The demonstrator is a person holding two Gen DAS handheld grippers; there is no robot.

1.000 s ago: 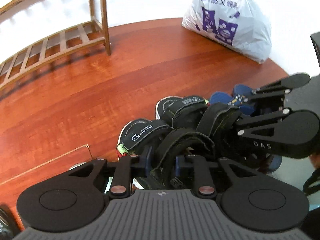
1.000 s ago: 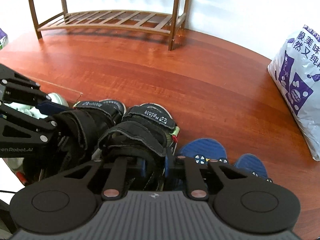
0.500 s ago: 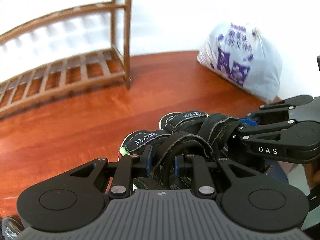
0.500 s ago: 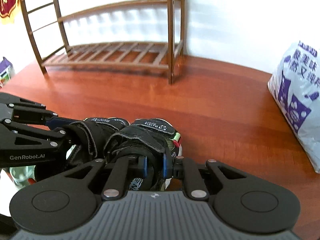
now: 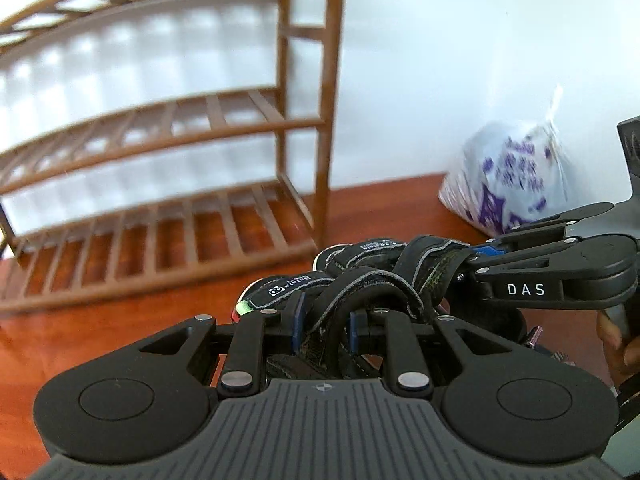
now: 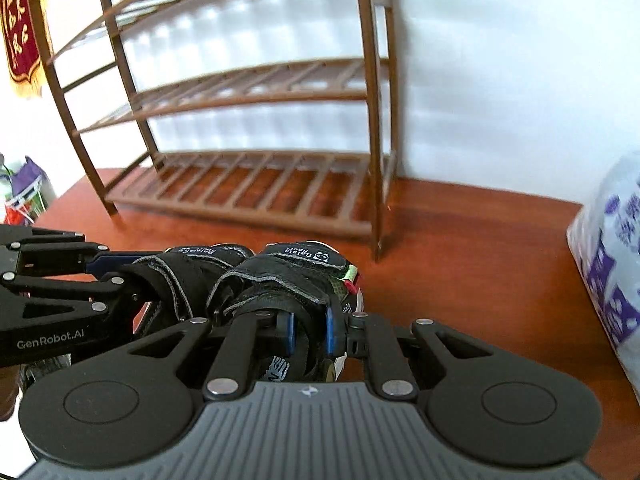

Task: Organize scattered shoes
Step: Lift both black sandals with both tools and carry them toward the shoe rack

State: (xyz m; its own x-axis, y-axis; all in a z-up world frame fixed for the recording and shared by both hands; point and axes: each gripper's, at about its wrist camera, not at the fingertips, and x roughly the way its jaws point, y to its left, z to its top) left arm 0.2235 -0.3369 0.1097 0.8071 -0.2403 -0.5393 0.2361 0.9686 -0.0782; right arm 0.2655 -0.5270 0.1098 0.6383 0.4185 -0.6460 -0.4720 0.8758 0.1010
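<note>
Gripping one black strap sandal each, both grippers hung above the red-brown wood floor, facing a brown slatted shoe rack against a white wall. The left gripper was nearly closed, blue pads pinching the heel strap of the left sandal. The right gripper was likewise pinched shut on the strap of the right sandal. The two sandals sat side by side, touching or nearly so, toes pointing at the rack's bottom shelf.

Left wrist view only: the right gripper from the side with "DAS" lettering, the right sandal beyond the left one, part of a hand at the right edge, and the whole white plastic bag with purple print on the floor by the wall, right of the rack.

Right wrist view only: the left gripper from the side marked "GenRobot.AI", the left sandal, "Balala Sport" text on the straps, a red banner with gold characters hanging upper left, and a purple bag with clutter at the left edge. The printed bag showed only partly there. Rack shelves looked bare; both views were motion-blurred.
</note>
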